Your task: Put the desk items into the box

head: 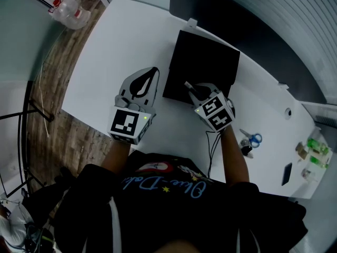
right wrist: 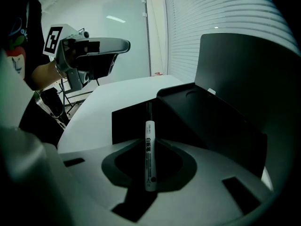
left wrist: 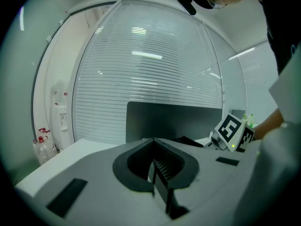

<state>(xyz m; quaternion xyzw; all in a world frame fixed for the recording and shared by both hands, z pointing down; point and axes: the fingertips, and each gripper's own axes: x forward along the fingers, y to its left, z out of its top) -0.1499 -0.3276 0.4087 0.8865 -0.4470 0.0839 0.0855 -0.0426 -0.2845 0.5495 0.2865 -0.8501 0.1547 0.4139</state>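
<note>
An open black box [head: 202, 65] lies on the white desk [head: 116, 51]. My right gripper [head: 189, 88] hovers over the box's near edge, shut on a white marker pen [right wrist: 150, 152] with a black cap; the pen points forward and down toward the box [right wrist: 197, 121]. My left gripper [head: 154, 73] hangs over the desk just left of the box with its jaws together and nothing between them. In the left gripper view, its fingertips [left wrist: 155, 163] meet in front of the dark partition. The right gripper's marker cube [left wrist: 233, 131] shows at that view's right.
Blue-handled scissors [head: 253, 139] lie on the desk to the right of my right arm. Small green bottles [head: 317, 146] and a flat black item [head: 287, 174] sit at the far right end. A dark partition [head: 247, 30] runs behind the desk. Clear bottles [head: 66, 7] stand on the floor at the upper left.
</note>
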